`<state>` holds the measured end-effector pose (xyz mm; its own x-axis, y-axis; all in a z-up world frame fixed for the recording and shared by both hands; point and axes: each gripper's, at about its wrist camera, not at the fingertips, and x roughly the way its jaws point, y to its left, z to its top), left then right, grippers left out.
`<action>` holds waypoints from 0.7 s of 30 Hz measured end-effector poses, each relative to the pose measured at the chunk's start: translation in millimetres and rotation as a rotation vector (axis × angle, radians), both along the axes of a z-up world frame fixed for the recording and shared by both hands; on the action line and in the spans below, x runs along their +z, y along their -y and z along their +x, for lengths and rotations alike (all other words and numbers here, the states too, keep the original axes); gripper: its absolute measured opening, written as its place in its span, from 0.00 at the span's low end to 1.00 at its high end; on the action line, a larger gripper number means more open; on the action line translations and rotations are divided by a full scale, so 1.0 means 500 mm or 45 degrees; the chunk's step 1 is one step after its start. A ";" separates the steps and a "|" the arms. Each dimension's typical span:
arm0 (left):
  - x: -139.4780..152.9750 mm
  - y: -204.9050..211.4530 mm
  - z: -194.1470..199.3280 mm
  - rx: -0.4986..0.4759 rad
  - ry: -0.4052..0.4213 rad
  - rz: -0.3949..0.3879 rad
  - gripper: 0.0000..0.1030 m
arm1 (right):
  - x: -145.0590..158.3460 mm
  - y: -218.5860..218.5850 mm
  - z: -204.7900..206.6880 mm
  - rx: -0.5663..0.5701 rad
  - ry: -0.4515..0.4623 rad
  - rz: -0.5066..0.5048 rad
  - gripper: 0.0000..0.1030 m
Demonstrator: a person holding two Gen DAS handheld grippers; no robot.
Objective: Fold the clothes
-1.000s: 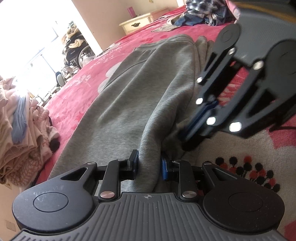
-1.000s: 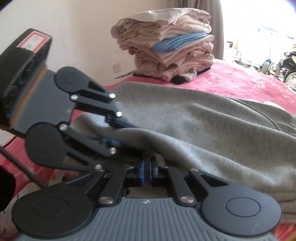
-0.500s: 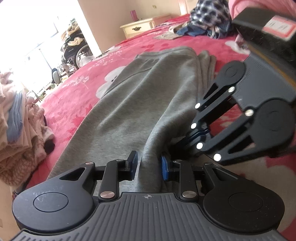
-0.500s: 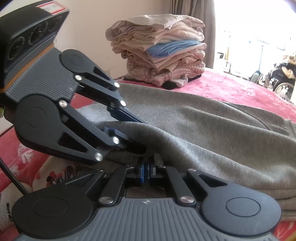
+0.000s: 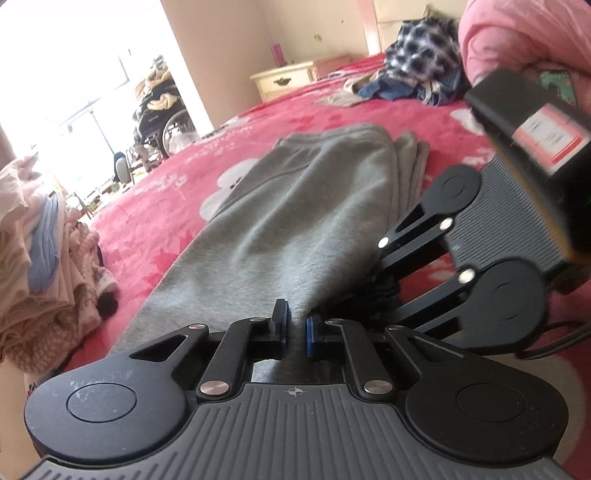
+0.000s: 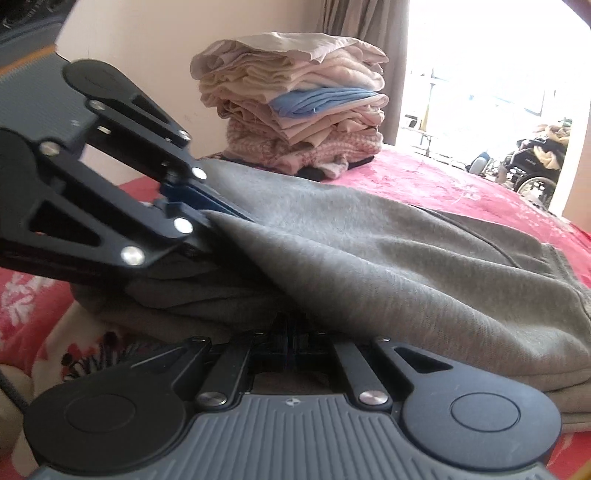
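Grey sweatpants (image 5: 314, 206) lie folded lengthwise on the red bedspread, waistband at the far end. My left gripper (image 5: 294, 328) holds their near end, its jaws closing, and the blue pads (image 5: 280, 321) pinch a ridge of grey cloth. In the right wrist view the left gripper (image 6: 218, 218) comes in from the left and bites the same edge of the sweatpants (image 6: 369, 251). My right gripper (image 6: 290, 332) is shut, its tips buried under the grey fold. From the left wrist view the right gripper (image 5: 373, 295) reaches into the cloth just right of my left one.
A tall stack of folded clothes (image 6: 295, 110) stands on the bed corner, left of the sweatpants (image 5: 37, 240). A heap of unfolded plaid clothes (image 5: 421, 74) lies at the far end. The red floral bedspread (image 5: 147, 206) surrounds the sweatpants. A person's pink sleeve (image 5: 517, 33) is above.
The left jaws have narrowed onto the grey ridge. The right gripper has drawn back to the right in the left wrist view, and the near end of the sweatpants is raised a little.
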<state>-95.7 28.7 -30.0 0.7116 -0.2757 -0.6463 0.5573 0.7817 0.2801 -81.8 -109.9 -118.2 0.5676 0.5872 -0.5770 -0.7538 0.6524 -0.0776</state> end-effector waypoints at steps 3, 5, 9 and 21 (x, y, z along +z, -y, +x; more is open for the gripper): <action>-0.010 0.001 -0.007 -0.006 -0.007 0.014 0.07 | -0.008 -0.004 -0.002 -0.013 0.022 -0.017 0.00; -0.031 0.008 -0.016 -0.024 0.009 0.067 0.07 | -0.010 -0.005 -0.005 -0.019 0.037 -0.025 0.00; -0.082 0.029 -0.041 -0.090 0.110 0.225 0.09 | -0.009 0.003 -0.004 -0.026 0.038 -0.028 0.00; -0.122 0.050 -0.060 -0.124 0.212 0.357 0.13 | 0.022 0.086 -0.006 -0.100 -0.094 0.078 0.03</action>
